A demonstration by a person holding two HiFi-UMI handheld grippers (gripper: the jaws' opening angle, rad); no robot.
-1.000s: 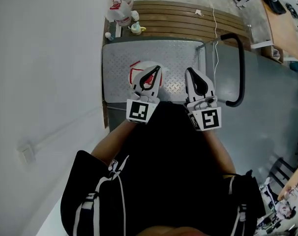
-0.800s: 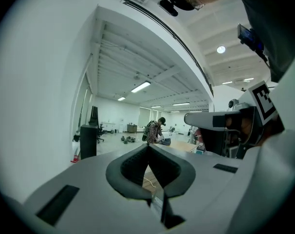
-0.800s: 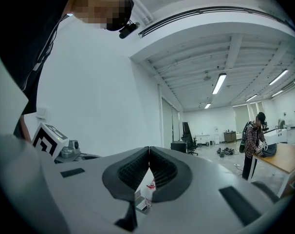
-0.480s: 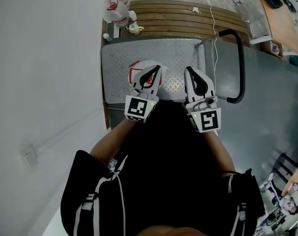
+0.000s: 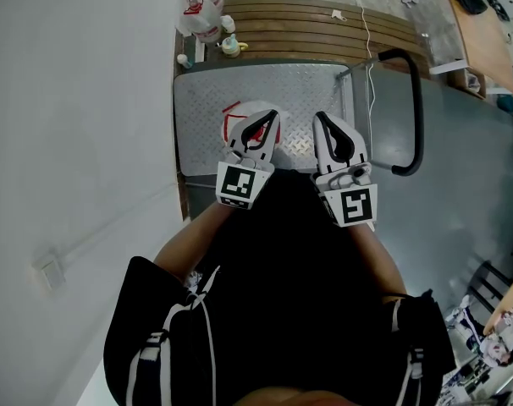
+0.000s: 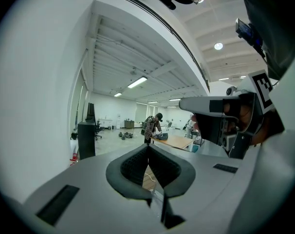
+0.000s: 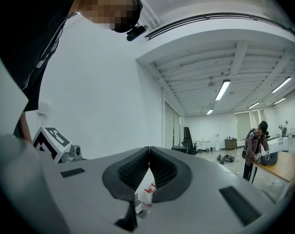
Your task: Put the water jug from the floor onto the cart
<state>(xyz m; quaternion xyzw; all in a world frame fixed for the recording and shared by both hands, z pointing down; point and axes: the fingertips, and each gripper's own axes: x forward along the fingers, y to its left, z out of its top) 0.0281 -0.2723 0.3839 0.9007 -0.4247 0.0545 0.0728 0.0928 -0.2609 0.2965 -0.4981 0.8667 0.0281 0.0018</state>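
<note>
A white water jug (image 5: 237, 125) with a red label stands on the cart's diamond-plate deck (image 5: 307, 91), partly hidden under my left gripper (image 5: 274, 113). That gripper hangs above the jug, shut and holding nothing; in its own view the left gripper (image 6: 148, 147) shows its pads meeting. My right gripper (image 5: 317, 115) hovers beside it over the deck, also shut and empty. The right gripper (image 7: 149, 150) looks level along the room, and a red-labelled jug (image 7: 146, 195) shows through the gap below its pads.
The cart's black handle (image 5: 415, 108) curves up at the right. Beyond the deck lie wooden slats (image 5: 324, 28) with more jugs (image 5: 202, 11) and a small bottle (image 5: 231, 47). A white wall (image 5: 70, 100) runs along the left. A person (image 6: 150, 127) works at a far table.
</note>
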